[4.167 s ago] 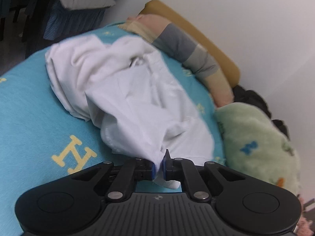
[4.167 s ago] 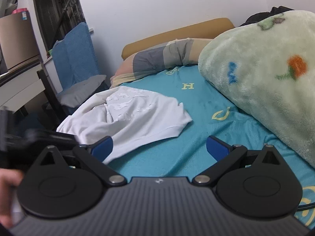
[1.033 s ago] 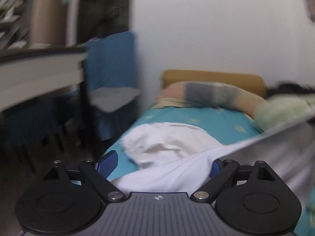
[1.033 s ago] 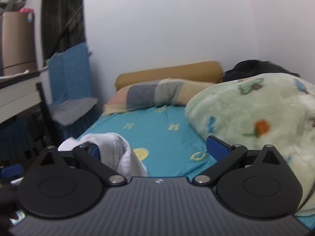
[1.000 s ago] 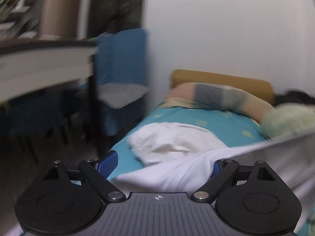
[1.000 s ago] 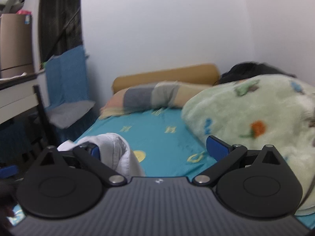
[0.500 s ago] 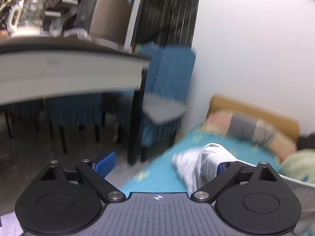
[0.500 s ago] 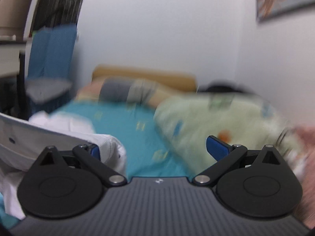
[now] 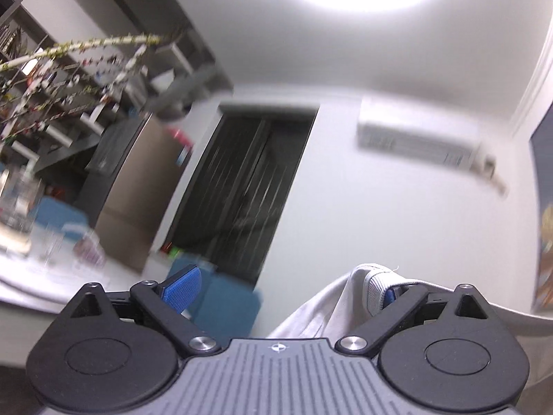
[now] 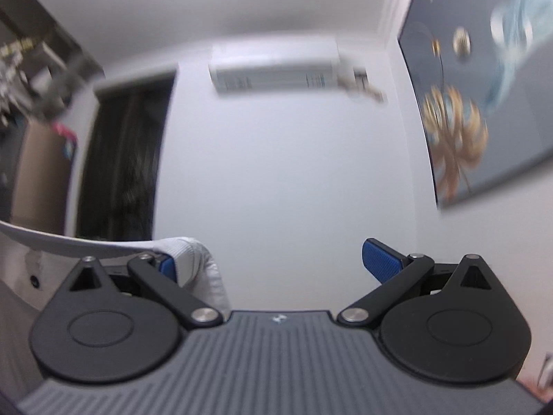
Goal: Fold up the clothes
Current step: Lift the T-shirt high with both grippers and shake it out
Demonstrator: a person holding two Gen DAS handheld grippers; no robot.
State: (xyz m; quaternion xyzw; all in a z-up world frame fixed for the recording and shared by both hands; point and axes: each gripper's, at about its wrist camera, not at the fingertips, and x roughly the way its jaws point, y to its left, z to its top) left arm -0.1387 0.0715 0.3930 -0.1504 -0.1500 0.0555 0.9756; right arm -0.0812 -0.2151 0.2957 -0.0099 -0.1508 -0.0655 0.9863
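Note:
A white garment with a ribbed hem hangs stretched between my two grippers. In the left wrist view its hem (image 9: 371,288) is hooked over the right finger of my left gripper (image 9: 287,288), whose jaws stand wide apart. In the right wrist view the garment (image 10: 197,259) is draped over the left finger of my right gripper (image 10: 273,264), whose jaws are also wide apart. Both grippers point up at the wall and ceiling. The bed is out of view.
A dark doorway (image 9: 242,193), an air conditioner (image 10: 276,65) high on the white wall, and a framed picture (image 10: 484,103) on the right wall. A table (image 9: 31,276) with glassware and blue chairs (image 9: 224,307) stand at the left.
Both grippers have swung up from the bed and now look at the upper wall and ceiling. The white garment has risen with them, still hooked on one finger of each.

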